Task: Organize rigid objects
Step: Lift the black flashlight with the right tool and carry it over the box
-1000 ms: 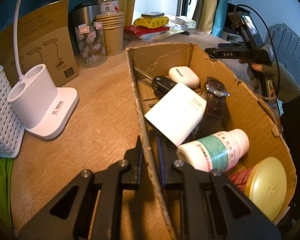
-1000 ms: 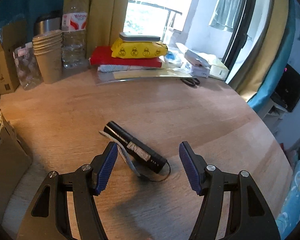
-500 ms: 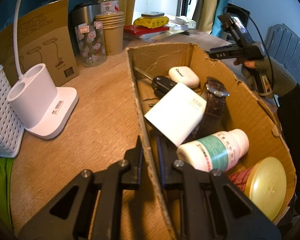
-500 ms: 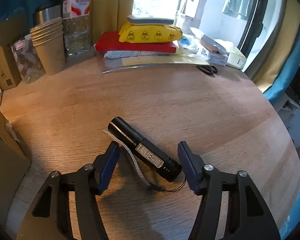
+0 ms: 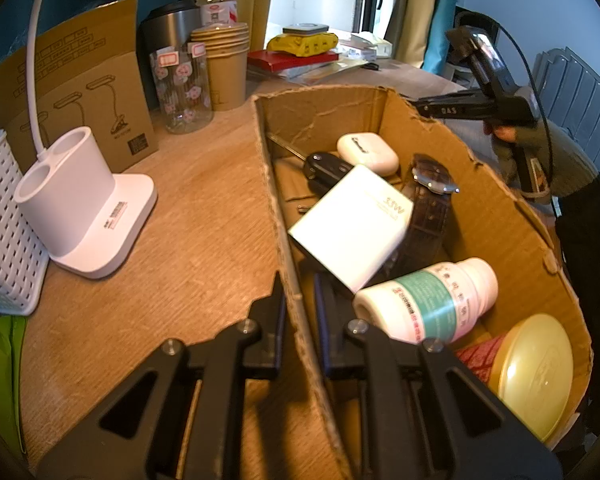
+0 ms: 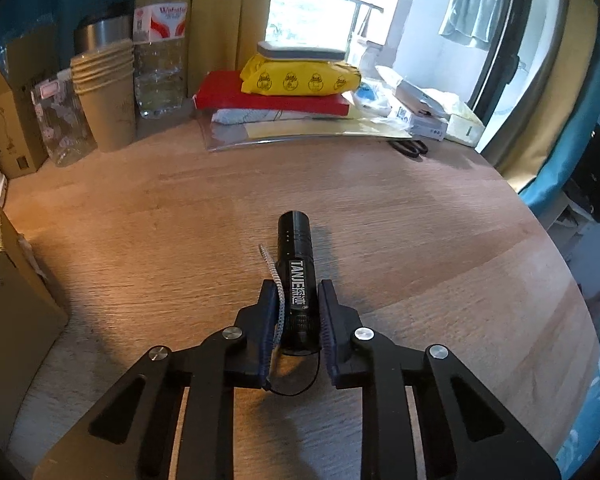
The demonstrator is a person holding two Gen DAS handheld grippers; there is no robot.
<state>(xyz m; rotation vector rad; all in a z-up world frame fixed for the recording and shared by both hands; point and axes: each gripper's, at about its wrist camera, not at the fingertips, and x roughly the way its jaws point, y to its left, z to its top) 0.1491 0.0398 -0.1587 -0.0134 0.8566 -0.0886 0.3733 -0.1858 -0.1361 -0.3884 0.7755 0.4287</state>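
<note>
Fingers of the right gripper [image 6: 296, 312] were clamped on a black flashlight [image 6: 298, 280] just above the wooden surface [image 6: 420, 248], its braided lanyard [image 6: 274, 280] caught against one pad. That cord might snag, or the smooth barrel could slip from so rearward a hold. The left gripper [image 5: 300, 304] pinched the cardboard box [image 5: 496, 200] wall. Inside lay a pill bottle [image 5: 428, 300], white charger [image 5: 352, 224], watch [image 5: 432, 200], earbud case [image 5: 368, 152], key fob [image 5: 326, 168] and yellow-lidded tub [image 5: 536, 372].
</note>
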